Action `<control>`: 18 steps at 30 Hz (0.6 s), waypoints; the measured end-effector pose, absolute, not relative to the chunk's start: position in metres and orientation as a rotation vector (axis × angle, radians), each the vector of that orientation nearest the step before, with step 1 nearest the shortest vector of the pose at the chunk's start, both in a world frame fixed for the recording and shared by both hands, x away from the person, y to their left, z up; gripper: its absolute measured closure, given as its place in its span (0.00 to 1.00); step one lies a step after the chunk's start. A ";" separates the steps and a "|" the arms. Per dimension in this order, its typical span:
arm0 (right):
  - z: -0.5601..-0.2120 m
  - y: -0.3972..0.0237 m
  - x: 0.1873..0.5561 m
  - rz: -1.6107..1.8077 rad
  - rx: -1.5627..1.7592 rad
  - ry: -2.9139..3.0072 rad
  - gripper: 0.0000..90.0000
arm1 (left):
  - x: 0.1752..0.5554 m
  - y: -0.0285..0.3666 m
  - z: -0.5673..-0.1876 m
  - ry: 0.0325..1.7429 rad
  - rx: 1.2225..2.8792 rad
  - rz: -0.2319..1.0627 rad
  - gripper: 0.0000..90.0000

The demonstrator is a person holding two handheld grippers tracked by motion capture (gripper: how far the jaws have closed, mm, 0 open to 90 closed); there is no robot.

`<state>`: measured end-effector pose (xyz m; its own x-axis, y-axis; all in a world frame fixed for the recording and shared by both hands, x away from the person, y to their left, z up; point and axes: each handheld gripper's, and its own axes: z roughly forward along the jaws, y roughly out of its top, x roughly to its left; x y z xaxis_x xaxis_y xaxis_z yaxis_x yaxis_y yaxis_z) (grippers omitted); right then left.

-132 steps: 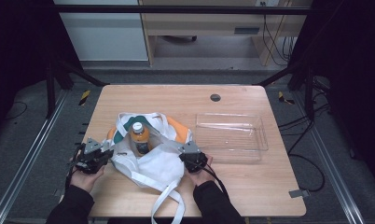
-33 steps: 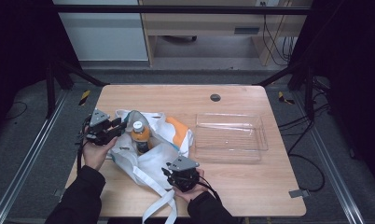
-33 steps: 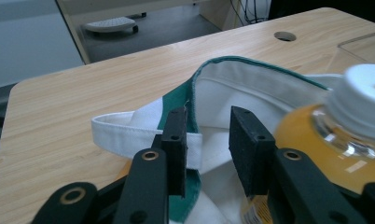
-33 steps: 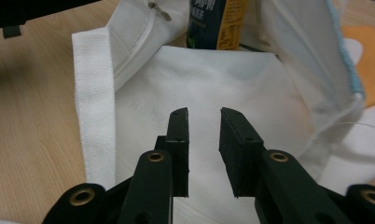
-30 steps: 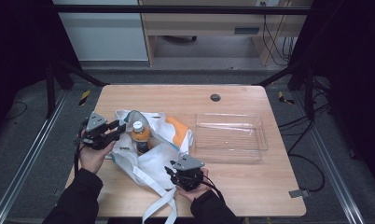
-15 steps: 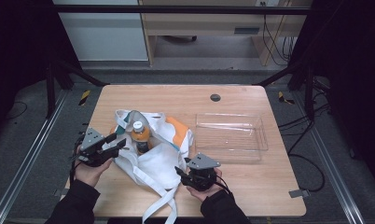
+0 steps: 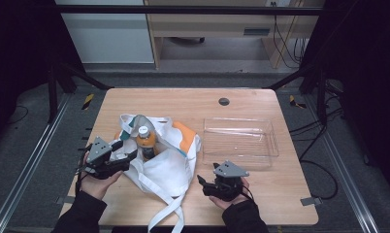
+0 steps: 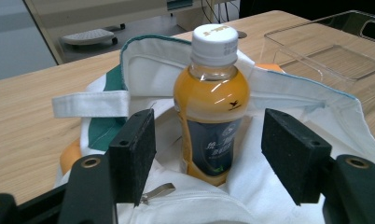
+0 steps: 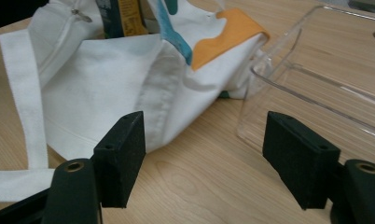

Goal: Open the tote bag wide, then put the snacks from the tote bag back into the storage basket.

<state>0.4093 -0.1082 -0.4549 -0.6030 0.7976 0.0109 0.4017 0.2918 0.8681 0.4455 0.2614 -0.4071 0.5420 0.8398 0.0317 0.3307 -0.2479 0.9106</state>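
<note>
Even light from above is falling on the wooden table (image 7: 183, 104), while the room around it is staying dark. Small glare is shining on the bottle (image 8: 212, 100); far background is blurring softly.

Looks like a lab or recording workspace. A wooden table (image 7: 183, 102) with a cable hole (image 7: 224, 101) sits inside a dark metal frame (image 7: 33, 160), loose cables (image 7: 285, 43) trail on the grey floor (image 7: 222, 80), and a desk (image 7: 207, 24) stands behind.
</note>
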 end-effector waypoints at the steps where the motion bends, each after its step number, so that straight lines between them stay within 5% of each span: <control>1: -0.455 -0.108 0.409 1.249 1.073 2.139 0.33 | 0.445 0.261 -0.407 0.967 1.818 0.664 0.38; 18: -0.453 -0.156 0.405 1.243 1.148 2.069 0.25 | 0.453 0.246 -0.394 0.936 1.795 0.672 0.36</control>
<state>0.4051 -0.1560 -0.4533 -0.5427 0.8395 0.0282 0.4191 0.2416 0.8752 0.4529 0.2458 -0.3942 0.5527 0.8326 0.0352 0.2997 -0.2379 0.9239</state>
